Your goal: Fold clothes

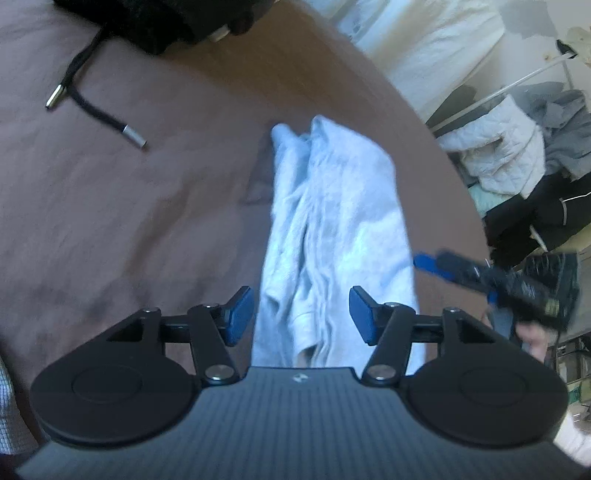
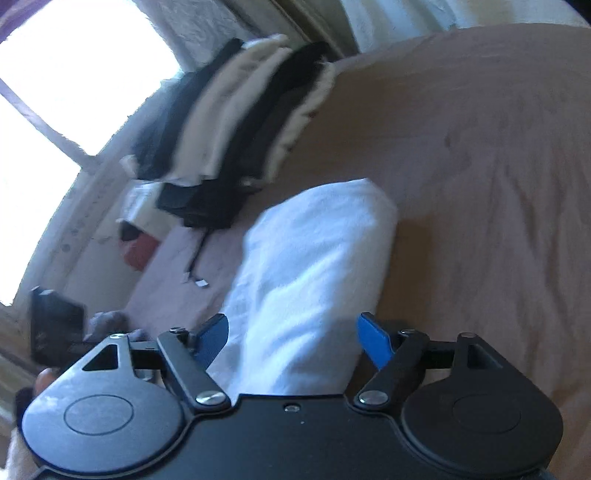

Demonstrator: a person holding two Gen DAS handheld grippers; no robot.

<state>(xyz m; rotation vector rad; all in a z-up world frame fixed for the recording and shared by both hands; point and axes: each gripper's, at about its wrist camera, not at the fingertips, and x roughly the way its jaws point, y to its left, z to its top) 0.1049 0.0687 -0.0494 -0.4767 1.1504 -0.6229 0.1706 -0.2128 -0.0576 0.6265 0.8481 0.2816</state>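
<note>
Both tools stand open over the bed: the left gripper [image 1: 301, 314] has its blue pads apart with the folded pale blue garment [image 1: 332, 236] lying between them on the brown bedsheet [image 1: 129, 206]. The right gripper [image 2: 291, 341] gapes wide at the same bundle, gripping nothing; a black drawstring [image 1: 88, 99] lies well apart.

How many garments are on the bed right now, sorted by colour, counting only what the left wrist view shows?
Light blue: 1, the folded garment lying between the open pads of the left hand-held gripper.
Black: 1, the drawstring garment at the top edge, only partly in view.
Total: 2 on the bed.
</note>
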